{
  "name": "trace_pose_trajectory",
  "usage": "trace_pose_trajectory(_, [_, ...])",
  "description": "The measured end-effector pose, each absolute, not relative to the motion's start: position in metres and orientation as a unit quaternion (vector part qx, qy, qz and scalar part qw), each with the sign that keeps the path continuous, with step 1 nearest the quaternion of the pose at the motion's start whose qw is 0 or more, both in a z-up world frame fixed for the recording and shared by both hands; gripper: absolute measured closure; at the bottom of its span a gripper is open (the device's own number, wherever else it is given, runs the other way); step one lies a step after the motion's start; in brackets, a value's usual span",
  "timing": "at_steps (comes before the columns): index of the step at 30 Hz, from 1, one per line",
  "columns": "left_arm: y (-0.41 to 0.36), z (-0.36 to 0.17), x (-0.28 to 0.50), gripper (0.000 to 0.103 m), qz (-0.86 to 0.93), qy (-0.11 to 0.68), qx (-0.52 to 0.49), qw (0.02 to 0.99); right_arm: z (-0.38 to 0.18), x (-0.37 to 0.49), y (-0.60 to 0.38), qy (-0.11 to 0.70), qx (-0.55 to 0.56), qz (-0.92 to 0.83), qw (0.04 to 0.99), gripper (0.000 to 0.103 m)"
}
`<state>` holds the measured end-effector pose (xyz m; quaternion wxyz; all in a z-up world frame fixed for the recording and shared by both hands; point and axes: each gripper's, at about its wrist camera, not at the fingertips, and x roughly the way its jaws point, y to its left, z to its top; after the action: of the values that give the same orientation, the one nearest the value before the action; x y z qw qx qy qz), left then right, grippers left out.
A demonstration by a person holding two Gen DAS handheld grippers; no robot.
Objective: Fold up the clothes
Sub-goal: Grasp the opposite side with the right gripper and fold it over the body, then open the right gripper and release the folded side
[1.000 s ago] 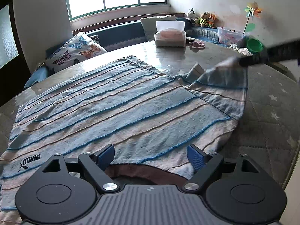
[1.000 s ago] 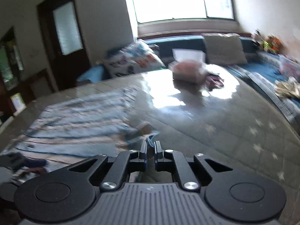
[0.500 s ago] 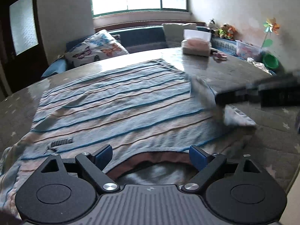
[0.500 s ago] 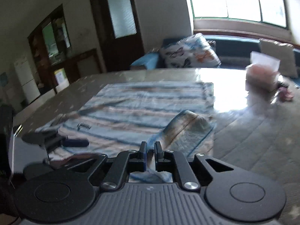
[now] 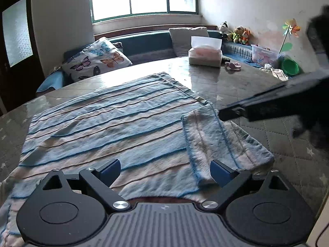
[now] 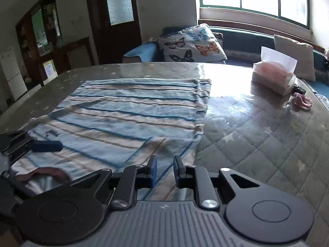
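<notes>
Striped shirt (image 5: 115,123) lies spread flat on the round quilted table (image 5: 257,94), collar toward the near edge. Its right sleeve (image 5: 211,138) is folded inward, lying on top of the body; the fold's outer edge hangs close to the table's near right rim.

Left gripper (image 5: 165,169): jaws wide and still opening, nothing between the pads, hovering over the collar edge.

Right gripper (image 6: 163,169): jaws a narrow gap apart and opening, poised over the folded sleeve; no cloth pinched between them.

Far hem lies straight, well short of the tissue box (image 5: 205,55) and a small pink item (image 5: 233,65). Bare tabletop to the right and beyond the shirt. Butterfly cushion (image 5: 95,60) sits on the bench behind.
</notes>
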<state>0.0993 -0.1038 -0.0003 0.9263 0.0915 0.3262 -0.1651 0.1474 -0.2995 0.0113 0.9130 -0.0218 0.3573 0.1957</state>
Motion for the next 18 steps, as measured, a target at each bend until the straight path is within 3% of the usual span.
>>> trace_pose_trajectory(18, [-0.104,-0.016,0.119,0.007,-0.161,0.356,0.09,0.916,-0.005,0.19,-0.283,0.362,-0.045,0.203,0.909,0.086])
